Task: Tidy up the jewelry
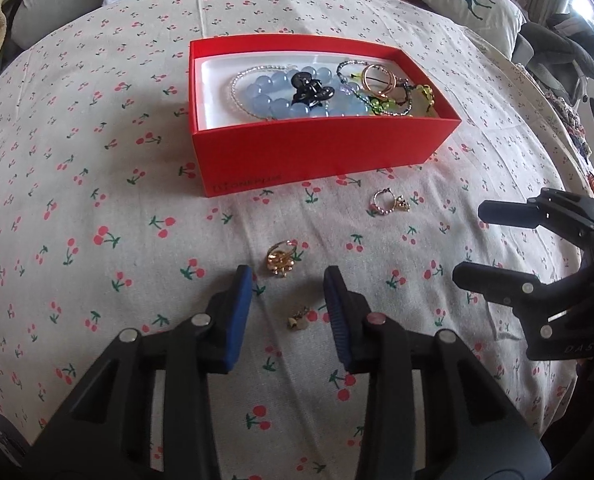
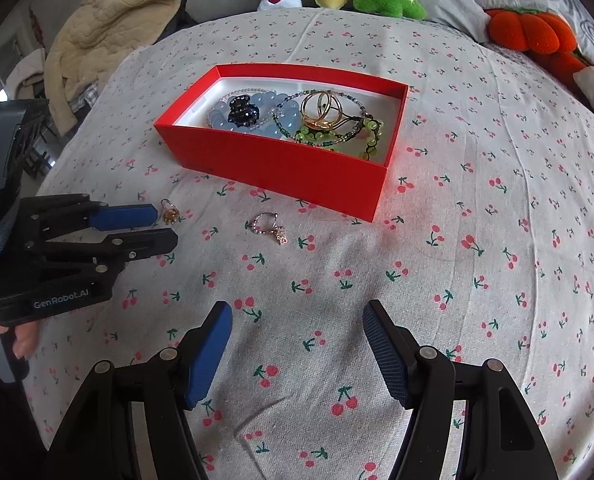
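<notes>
Left gripper [image 1: 288, 280] hangs jaws spread right over the small gold earring [image 1: 297, 321] low in the frame's centre, gold ring [image 1: 281, 259] just beyond its tips, while the right gripper [image 2: 297, 318], also spread and empty, sits farther from the red box [image 1: 321, 148].

White lettering reading "GenRobot.AI" stands on the black body of the left gripper [image 2: 165, 228] in the right wrist view, the letters "DAS" show faintly on the right gripper [image 1: 467, 242] body, and a faint print on the red box [image 1: 297, 152] front stays unreadable.
</notes>
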{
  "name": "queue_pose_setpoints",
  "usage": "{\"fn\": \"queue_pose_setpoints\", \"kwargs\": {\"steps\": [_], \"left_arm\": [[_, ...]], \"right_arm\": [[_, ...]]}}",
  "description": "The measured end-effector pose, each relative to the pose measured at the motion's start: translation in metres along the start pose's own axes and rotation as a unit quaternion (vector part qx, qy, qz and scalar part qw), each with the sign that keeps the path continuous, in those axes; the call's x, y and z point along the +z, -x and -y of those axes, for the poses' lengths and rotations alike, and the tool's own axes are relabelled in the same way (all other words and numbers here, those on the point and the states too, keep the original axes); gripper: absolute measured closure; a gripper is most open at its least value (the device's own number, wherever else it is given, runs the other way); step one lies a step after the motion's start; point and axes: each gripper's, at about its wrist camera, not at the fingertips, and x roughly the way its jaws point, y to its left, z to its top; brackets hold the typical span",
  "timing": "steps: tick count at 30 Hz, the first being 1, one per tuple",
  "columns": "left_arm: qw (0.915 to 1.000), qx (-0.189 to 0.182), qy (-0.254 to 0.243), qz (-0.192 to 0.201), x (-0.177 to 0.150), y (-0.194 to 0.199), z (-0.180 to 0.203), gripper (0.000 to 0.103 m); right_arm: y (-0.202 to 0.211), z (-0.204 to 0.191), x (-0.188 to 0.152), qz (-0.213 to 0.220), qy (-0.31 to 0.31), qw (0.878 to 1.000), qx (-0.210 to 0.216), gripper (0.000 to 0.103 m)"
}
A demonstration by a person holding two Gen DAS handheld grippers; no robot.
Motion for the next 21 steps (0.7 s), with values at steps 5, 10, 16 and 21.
{"fn": "queue_pose_setpoints", "kwargs": {"steps": [5,10,16,21], "left_arm": [[0.9999,0.011,-0.003,-0.004,0.004,-0.006,0.002,0.071],[0.9996,0.024,-0.009,-0.009,0.009,-0.009,0.006,0.074],[0.9992,0.036,0.003,-0.018,0.014,-0.010,0.004,0.088],[0.9987,0.043,0.009,-0.026,0.015,-0.003,0.000,0.088]], "right_arm": [[-0.001,-0.001,0.002,-0.001,-0.001,1.000,0.002,0.034],[-0.002,-0.002,0.003,-0.001,0.000,1.000,0.002,0.034],[0.000,-0.002,0.006,0.003,-0.006,1.000,0.000,0.034],[0.002,-0.006,0.011,0.007,-0.004,1.000,0.002,0.034]]}}
